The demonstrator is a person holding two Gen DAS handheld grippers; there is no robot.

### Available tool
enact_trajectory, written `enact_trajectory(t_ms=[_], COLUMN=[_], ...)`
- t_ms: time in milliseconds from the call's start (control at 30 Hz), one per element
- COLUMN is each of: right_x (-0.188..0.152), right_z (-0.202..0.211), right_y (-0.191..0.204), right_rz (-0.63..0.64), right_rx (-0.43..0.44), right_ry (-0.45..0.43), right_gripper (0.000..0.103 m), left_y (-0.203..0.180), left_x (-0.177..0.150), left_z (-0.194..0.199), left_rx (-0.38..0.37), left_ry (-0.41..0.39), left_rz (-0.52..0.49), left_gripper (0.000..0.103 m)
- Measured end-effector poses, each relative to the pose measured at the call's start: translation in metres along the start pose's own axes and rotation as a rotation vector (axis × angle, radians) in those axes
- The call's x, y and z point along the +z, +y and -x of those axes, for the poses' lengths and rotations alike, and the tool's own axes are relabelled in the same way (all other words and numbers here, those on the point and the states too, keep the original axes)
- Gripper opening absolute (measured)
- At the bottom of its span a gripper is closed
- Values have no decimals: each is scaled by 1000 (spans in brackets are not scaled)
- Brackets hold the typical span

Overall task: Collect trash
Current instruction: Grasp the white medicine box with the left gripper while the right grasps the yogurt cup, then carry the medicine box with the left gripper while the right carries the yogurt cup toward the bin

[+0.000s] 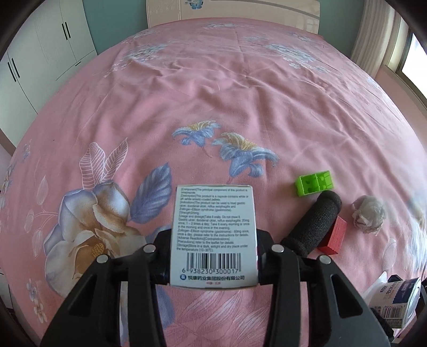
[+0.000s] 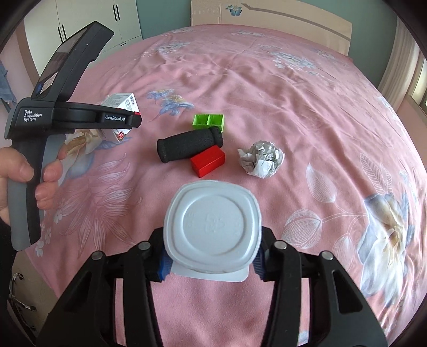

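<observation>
My left gripper [image 1: 213, 252] is shut on a white medicine box [image 1: 213, 229] with a barcode, held above the pink bed; the box also shows in the right wrist view [image 2: 121, 102]. My right gripper [image 2: 212, 263] is shut on a white plastic yogurt cup [image 2: 213, 227], its bottom facing the camera; the cup shows at the left wrist view's lower right [image 1: 397, 296]. A crumpled paper ball [image 2: 261, 158] [image 1: 369, 215] lies on the bed, ahead and right of both grippers.
A black foam cylinder [image 2: 189, 144], a red block [image 2: 208, 161] and a green open block [image 2: 208, 121] lie together mid-bed. The pink flowered bedspread [image 2: 293, 93] reaches a headboard [image 2: 280, 18] at the back. White wardrobes [image 1: 40, 53] stand left, a window [image 1: 413, 61] right.
</observation>
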State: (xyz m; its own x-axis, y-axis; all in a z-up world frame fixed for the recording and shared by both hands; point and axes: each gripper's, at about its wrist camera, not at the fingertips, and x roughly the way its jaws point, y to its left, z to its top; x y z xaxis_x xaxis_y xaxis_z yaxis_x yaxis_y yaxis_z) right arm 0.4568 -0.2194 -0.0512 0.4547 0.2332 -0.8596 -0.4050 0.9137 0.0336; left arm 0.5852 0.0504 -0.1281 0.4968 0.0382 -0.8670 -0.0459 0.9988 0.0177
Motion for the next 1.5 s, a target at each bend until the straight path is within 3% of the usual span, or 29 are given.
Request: enact_trajectory(t_ms=[433, 767, 1233, 1500], right_x=[6, -13, -66, -101], right_z=[128, 229, 339, 378], right_y=[22, 47, 76, 88], right_rz=[137, 203, 232, 233], right_rx=[-89, -130, -172, -184], right_ry=[-118, -219, -315, -346], right_gripper=[48, 48, 48, 48], left_y=[-8, -27, -37, -41], left_x=[-31, -83, -164, -205], left_z=[173, 286, 383, 414], left_rx=[-9, -16, -35, -39], left_ry=[-194, -319, -416, -453], left_rz=[-146, -267, -345, -382], left_gripper=[45, 45, 45, 45])
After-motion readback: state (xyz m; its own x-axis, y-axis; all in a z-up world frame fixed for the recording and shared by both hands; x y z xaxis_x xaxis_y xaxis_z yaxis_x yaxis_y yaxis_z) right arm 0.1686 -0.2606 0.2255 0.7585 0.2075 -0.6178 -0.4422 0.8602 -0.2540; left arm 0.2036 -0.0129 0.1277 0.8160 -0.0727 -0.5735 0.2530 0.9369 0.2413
